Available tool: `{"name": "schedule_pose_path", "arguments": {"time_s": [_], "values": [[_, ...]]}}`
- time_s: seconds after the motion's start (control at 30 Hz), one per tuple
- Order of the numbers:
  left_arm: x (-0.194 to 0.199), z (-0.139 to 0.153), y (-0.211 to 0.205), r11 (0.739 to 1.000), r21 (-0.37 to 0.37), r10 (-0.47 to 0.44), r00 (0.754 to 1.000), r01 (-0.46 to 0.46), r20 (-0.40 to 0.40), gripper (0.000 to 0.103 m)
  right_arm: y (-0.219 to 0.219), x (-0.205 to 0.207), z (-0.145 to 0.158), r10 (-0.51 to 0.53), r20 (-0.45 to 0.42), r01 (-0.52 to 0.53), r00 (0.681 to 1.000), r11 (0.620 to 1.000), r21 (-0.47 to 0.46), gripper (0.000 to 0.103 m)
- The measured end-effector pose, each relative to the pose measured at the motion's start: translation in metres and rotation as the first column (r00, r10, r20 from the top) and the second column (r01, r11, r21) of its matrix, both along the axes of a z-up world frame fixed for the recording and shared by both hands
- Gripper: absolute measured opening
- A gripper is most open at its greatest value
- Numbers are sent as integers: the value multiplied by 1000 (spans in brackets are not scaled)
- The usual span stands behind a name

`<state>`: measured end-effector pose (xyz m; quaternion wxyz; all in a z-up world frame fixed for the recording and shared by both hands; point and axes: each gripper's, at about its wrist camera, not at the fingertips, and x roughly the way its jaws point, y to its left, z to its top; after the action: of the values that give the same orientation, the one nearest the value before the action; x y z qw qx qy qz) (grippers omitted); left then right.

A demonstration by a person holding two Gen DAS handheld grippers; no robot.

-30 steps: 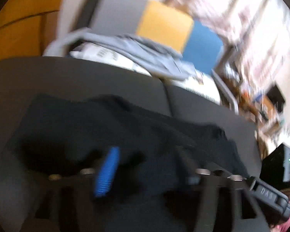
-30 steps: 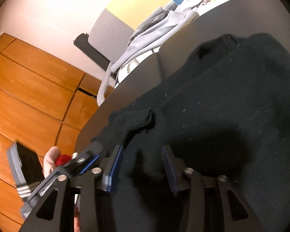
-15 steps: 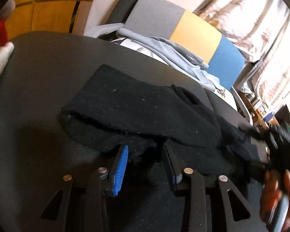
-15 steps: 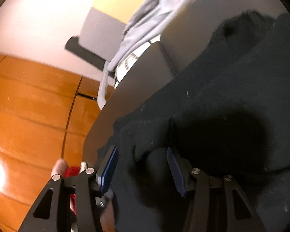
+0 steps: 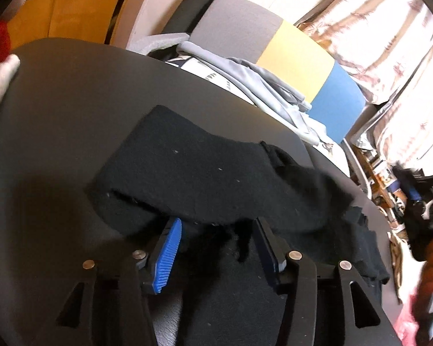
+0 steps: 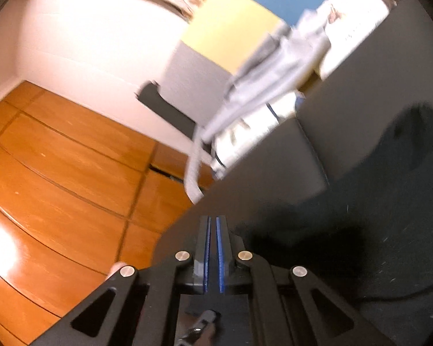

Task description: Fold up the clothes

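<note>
A black knitted garment point(image 5: 205, 178) lies on the dark table point(image 5: 72, 92), one part folded over the rest in a thick band. My left gripper point(image 5: 216, 245) is open, its blue-padded fingers point(image 5: 167, 253) resting at the near edge of the fold, with cloth between the jaws but not clamped. In the right wrist view the garment point(image 6: 389, 216) shows at the right. My right gripper point(image 6: 212, 230) is shut, pads together with nothing between them, over the table's left edge point(image 6: 187, 225), apart from the garment. The right gripper point(image 5: 418, 201) also shows blurred at the far right of the left wrist view.
A chair with a grey, yellow and blue back point(image 5: 288, 54) stands behind the table, with grey clothes point(image 5: 262, 83) piled on its seat. Wooden floor point(image 6: 57, 173) lies beyond the table's left edge. Curtains point(image 5: 389, 43) and clutter are at the right.
My right gripper has let go of the garment, closed, and swung away to the left table edge. My left gripper has stayed open at the fold; the folded band lies flatter.
</note>
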<state>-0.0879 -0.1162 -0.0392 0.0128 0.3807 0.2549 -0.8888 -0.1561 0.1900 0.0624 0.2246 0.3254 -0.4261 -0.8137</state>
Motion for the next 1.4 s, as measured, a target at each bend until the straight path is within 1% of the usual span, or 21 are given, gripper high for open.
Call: {"name": "schedule_pose_path", "arguments": {"time_s": [0.07, 0.13, 0.17, 0.23, 0.27, 0.37, 0.4, 0.5, 0.6, 0.67, 0.7, 0.73, 0.83, 0.9, 0.97, 1.07, 1.1, 1.17, 1.2, 1.3, 1.4], "values": [[1, -3, 2, 1000, -25, -3, 1000, 3, 5, 55, 14, 5, 8, -27, -21, 27, 999, 1000, 8, 3], [5, -5, 4, 999, -41, -1, 1000, 1, -1, 56, 24, 7, 5, -2, 0, 2, 1000, 1000, 4, 4], [7, -4, 5, 999, -43, 4, 1000, -4, -3, 57, 26, 8, 0, 29, 26, -29, 999, 1000, 1, 9], [8, -4, 8, 999, -45, 14, 1000, -14, -1, 60, 22, 10, -14, 56, 83, -58, 995, 998, 21, 27], [7, -4, 10, 999, -50, 18, 1000, -18, 3, 61, 20, 10, -24, 67, 125, -72, 990, 997, 37, 31], [5, -2, 13, 997, -70, 42, 999, -41, 14, 61, 11, 6, -58, 92, 254, -104, 963, 994, 34, 32], [4, -1, 14, 995, -84, 51, 999, -50, 18, 61, 8, 3, -66, 95, 276, -109, 956, 993, 35, 32], [4, 3, 18, 990, -125, 75, 997, -73, 13, 61, 2, -8, -78, 60, 282, -87, 957, 993, 85, 33], [2, 4, 24, 984, -165, 77, 997, -74, 8, 61, -6, -25, -87, 33, 311, -65, 950, 994, 93, 33], [-1, 2, 30, 979, -197, 57, 998, -50, 29, 61, -11, -32, -84, 19, 275, -49, 961, 994, 102, 32], [-2, 1, 32, 977, -211, 48, 998, -39, 41, 61, -15, -35, -81, 18, 248, -50, 969, 991, 123, 12], [-3, 0, 33, 975, -220, 41, 998, -29, 49, 61, -22, -40, -76, 35, 231, -77, 972, 982, 174, 6], [-5, -3, 32, 972, -234, 23, 998, -7, 62, 61, -29, -31, -44, 65, 126, -96, 990, 962, 257, 6], [-4, -5, 28, 975, -220, 16, 998, 0, 69, 61, -24, -20, -20, 42, 54, -57, 998, 952, 300, 6], [-4, -5, 26, 975, -220, 11, 998, 4, 68, 61, -10, -3, 4, 8, -19, -2, 1000, 955, 296, 6], [-3, -5, 28, 969, -246, 2, 997, 17, 75, 61, 18, 12, 19, -60, -46, 70, 997, 962, 264, 6], [-3, -5, 28, 968, -249, 0, 997, 19, 75, 59, 25, 13, 19, -70, -43, 79, 997, 964, 253, 6], [-3, -5, 28, 968, -251, 5, 997, 14, 75, 38, 36, 16, 17, -92, -35, 98, 995, 964, 246, 6], [-4, -6, 26, 969, -245, 5, 997, 14, 76, 24, 41, 19, 15, -105, -31, 110, 994, 961, 252, 6], [-5, -6, 24, 973, -231, -9, 997, 26, 74, 16, 54, 24, -2, -150, 2, 145, 989, 959, 246, 6], [-6, -6, 26, 971, -235, -25, 997, 42, 73, 15, 76, 31, -21, -190, 40, 174, 981, 953, 247, 6]]}}
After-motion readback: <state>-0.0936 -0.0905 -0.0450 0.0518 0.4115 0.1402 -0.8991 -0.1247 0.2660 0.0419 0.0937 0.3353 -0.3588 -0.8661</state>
